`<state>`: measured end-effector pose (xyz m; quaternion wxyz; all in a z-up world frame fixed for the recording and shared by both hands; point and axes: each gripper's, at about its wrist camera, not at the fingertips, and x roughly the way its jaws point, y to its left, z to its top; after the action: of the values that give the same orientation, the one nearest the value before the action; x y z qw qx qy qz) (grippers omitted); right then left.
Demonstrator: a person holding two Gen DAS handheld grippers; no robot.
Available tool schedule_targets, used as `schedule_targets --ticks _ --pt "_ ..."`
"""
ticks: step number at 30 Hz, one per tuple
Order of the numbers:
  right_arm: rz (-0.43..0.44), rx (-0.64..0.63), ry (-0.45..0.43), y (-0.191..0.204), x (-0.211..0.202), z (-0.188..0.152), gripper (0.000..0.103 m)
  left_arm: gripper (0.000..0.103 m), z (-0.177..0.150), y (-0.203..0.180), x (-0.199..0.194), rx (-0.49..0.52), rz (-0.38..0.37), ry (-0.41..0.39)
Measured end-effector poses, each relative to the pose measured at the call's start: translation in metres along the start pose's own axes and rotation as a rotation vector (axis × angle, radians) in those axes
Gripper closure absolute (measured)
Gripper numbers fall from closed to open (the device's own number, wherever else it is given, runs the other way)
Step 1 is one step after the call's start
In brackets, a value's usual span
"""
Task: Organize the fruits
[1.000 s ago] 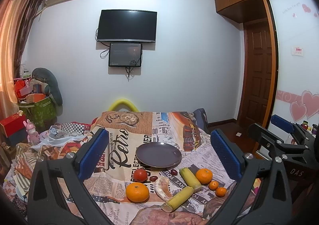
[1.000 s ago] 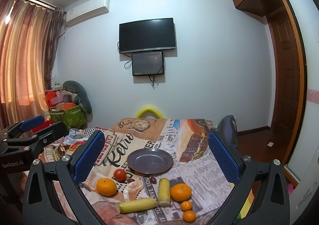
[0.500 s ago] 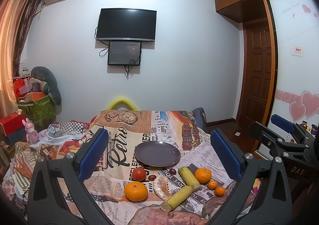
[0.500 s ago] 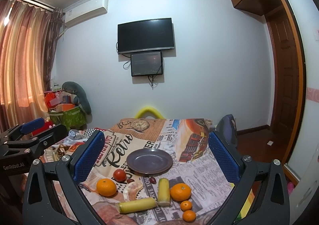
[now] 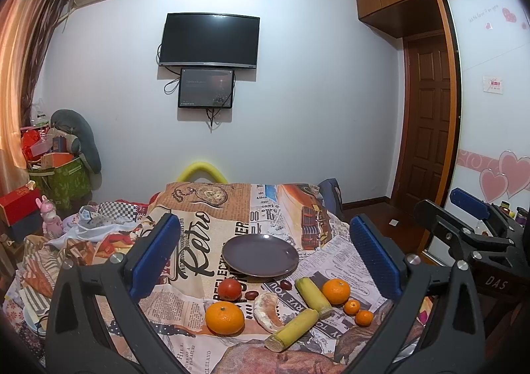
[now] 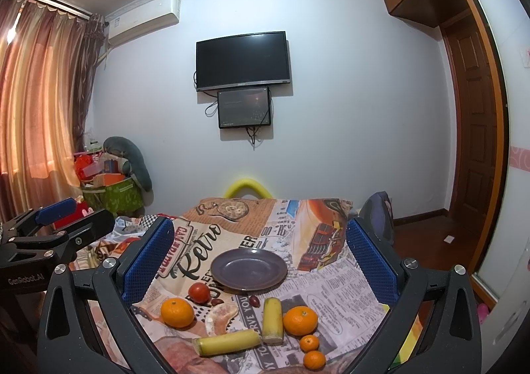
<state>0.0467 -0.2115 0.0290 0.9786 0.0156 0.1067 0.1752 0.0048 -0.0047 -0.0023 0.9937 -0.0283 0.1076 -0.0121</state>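
A dark round plate (image 5: 260,255) (image 6: 249,269) lies empty on a newspaper-print cloth. In front of it lie a tomato (image 5: 230,288) (image 6: 199,292), two large oranges (image 5: 225,318) (image 5: 336,290) (image 6: 177,312) (image 6: 300,320), two small oranges (image 5: 351,306) (image 5: 364,318), a peeled citrus piece (image 5: 268,306) (image 6: 221,318), two yellow-green stalk pieces (image 5: 313,295) (image 5: 292,329) (image 6: 272,320) (image 6: 228,342) and dark dates (image 5: 251,294). My left gripper (image 5: 265,258) and right gripper (image 6: 260,264) are open and empty, held above and short of the fruit.
The cloth-covered table (image 5: 212,208) ends at a yellow chair back (image 5: 201,171). Clutter, bags and a toy (image 5: 49,218) sit at the left. A wooden door (image 5: 427,128) and floor lie to the right. The right gripper shows at the left view's right edge (image 5: 470,234).
Both grippers have drifted slightly; the views shifted a little. The fruit and plate have not moved. Both jaws remain wide apart.
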Motion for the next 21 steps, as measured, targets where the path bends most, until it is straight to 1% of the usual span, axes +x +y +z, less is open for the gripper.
schedule_targets --ticks 15,21 --pt "-0.004 -0.001 -0.01 0.0017 -0.0024 0.0014 0.0 0.0 -0.0001 -0.001 0.0009 0.0 -0.001 0.001" --pt "-0.009 -0.001 -0.007 0.0018 -0.0019 0.0008 0.0 0.0 -0.0002 -0.0031 0.0023 0.015 0.001 0.001"
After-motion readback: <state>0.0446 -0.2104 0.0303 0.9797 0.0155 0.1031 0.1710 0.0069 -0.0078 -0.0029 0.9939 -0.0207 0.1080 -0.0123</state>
